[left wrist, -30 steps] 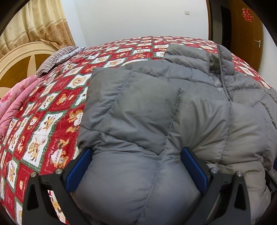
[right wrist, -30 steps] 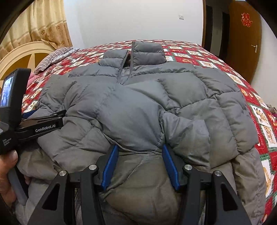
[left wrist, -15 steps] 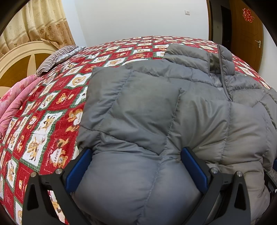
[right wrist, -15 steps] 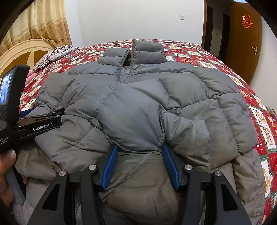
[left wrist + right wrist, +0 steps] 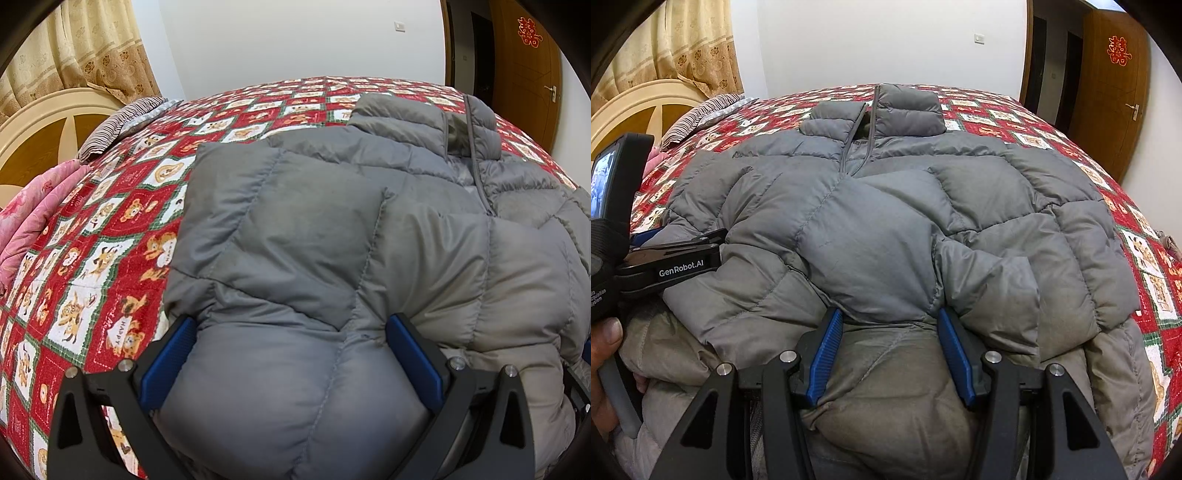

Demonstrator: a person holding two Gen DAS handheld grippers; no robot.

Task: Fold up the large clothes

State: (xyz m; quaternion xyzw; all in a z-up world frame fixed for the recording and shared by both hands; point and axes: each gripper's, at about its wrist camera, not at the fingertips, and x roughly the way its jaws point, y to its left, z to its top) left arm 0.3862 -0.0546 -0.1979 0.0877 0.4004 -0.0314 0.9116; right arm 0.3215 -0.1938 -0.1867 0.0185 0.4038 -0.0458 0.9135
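A large grey puffer jacket (image 5: 332, 236) lies on the bed with both sleeves folded across its front and its collar at the far end. It also fills the right wrist view (image 5: 886, 229). My left gripper (image 5: 291, 343) is open wide, its blue pads on either side of the bulging hem at the jacket's left. My right gripper (image 5: 890, 339) is partly open around a thick bunch of hem fabric near the jacket's middle. The left gripper's body (image 5: 665, 266) shows at the left in the right wrist view, held by a hand.
The bed has a red patchwork quilt (image 5: 110, 236) with cartoon animals. A striped pillow (image 5: 122, 125) and pink bedding (image 5: 33, 214) lie by the headboard (image 5: 44, 125) at the left. A wooden door (image 5: 1115, 92) stands at the right.
Both views have shifted slightly, with the jacket sitting a touch lower in the frames. The grippers' openings look unchanged.
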